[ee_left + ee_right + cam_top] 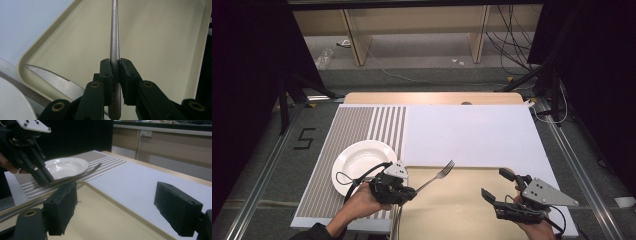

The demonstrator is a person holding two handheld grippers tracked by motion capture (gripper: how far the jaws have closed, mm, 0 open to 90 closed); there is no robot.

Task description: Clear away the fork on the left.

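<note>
High view showing left gripper (412, 191) fingers pinching a fork (438, 176) handle over the tray (462, 210) near the worktop's front edge, right gripper (498, 189) fingers spreading wide, holding nothing.

The light wooden counter (432, 97) carries a white sheet (472, 132), with a grey striped placemat (357, 125) at nine o'clock and a beige plastic tray (452, 205) at six.

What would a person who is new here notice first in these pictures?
Probably the fork, clamped by its handle in the left gripper and held over the beige tray. Next, the white plate on the striped mat at the left, and the right gripper, open over the tray.
</note>
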